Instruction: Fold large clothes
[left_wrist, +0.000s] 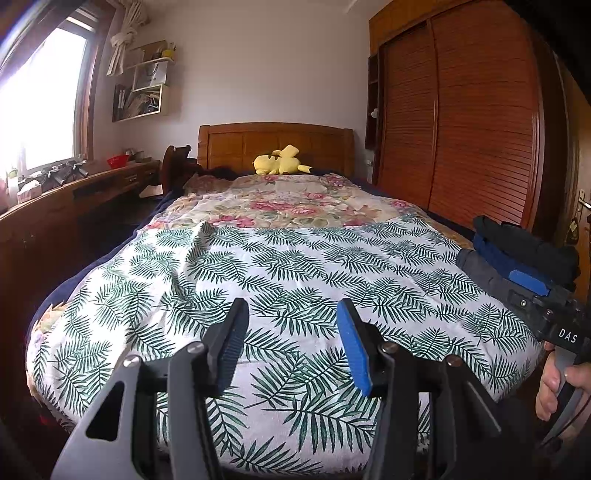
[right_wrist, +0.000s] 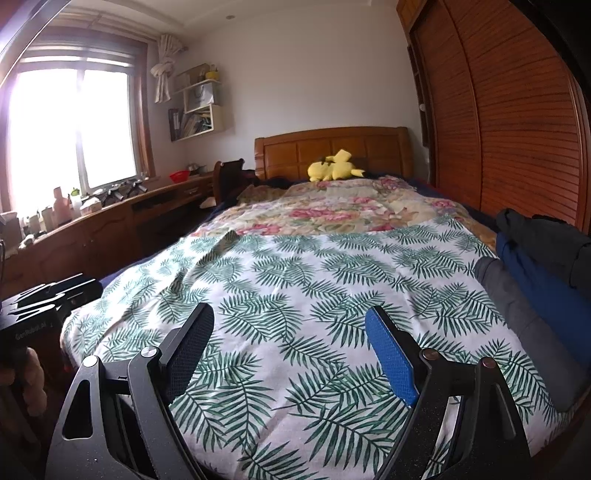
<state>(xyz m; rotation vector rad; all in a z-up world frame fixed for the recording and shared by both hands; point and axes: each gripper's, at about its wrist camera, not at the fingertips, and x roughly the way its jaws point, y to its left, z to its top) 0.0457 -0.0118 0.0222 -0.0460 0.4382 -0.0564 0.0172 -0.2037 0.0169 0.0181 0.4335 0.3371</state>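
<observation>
Both your left gripper (left_wrist: 291, 343) and right gripper (right_wrist: 295, 354) hang released, empty, over the white green-fern-print cotton sheet (left_wrist: 295, 266). Watch that ridge near its far-left side; folding over it probably bakes in a crooked crease.

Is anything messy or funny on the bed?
Mostly tidy. The leaf-print sheet has a rumpled ridge near its far left corner, and the yellow plush toy lies tipped on its side by the headboard.

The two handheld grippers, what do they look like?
Both the left gripper and the right gripper have black angular metal linkages with silver pivot bolts. Each has one black textured finger and one blue-padded finger. White lettering marks the bodies.
</observation>
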